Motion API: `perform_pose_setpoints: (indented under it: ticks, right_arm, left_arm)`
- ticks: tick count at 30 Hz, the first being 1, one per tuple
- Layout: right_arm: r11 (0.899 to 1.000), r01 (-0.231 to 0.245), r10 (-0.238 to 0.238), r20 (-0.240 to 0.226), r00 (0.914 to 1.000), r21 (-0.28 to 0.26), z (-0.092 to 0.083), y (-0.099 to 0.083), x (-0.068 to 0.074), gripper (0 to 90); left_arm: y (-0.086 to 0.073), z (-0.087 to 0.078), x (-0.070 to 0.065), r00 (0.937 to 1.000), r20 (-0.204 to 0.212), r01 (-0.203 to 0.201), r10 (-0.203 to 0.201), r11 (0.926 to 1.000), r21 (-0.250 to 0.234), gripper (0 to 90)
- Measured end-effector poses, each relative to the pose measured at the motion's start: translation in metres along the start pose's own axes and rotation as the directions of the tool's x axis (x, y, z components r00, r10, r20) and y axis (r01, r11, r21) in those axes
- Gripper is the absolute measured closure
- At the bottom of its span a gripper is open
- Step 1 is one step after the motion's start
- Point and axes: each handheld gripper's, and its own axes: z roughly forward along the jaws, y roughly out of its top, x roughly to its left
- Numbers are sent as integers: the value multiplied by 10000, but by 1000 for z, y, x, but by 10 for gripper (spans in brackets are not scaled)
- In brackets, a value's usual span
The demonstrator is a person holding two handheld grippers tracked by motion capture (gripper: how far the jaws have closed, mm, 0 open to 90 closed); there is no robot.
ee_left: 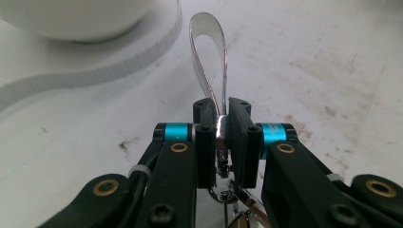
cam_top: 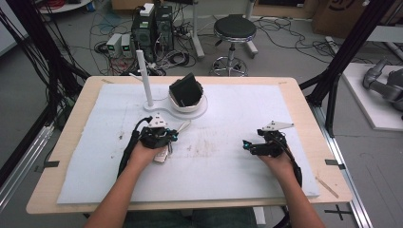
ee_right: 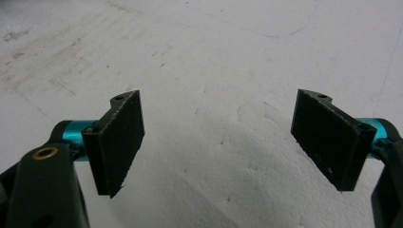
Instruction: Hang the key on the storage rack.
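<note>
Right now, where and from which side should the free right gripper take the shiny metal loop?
The right gripper is open. It should probably pinch the metal loop's rounded far end across its flat bands, coming from ahead, since the left gripper already clamps the narrow base.

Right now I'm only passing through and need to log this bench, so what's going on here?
A person sits at a table covered by a white foam sheet, holding a tool in each hand. The left tool is shut on a shiny metal loop, some keyring-like piece, just short of a white stand carrying a white bowl and a dark box. The right tool is open, jaws spread over bare foam, holding nothing.
</note>
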Motion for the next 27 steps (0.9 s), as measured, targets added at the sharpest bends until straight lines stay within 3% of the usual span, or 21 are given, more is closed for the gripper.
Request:
perform_pose_setpoints:
  ticks: [7, 11, 16, 21, 27]
  right_arm:
    - [10000, 83, -83, 30, 10000, 31, 1, 0, 1, 186]
    - [9999, 92, -92, 63, 9999, 50, 1, 0, 1, 186]
    - [9999, 110, -111, 66, 9999, 69, 2, 0, 1, 186]
    - [9999, 128, -129, 150, 9998, 85, 1, 1, 2, 186]
    - [9999, 123, -125, 163, 9998, 88, 1, 1, 2, 186]
  left_arm:
    - [13, -33, 5, 9999, -134, 38, -55, 9922, -1246, 813]
    - [18, -47, 9, 9991, -393, 67, -134, 9860, -1667, 813]
    - [24, -61, 13, 9972, -619, 246, -409, 9692, -2450, 813]
    - [35, -76, 17, 9916, -1172, 167, -549, 9523, -3047, 813]
    - [46, -93, 23, 9798, -1911, -94, -596, 9399, -3414, 813]
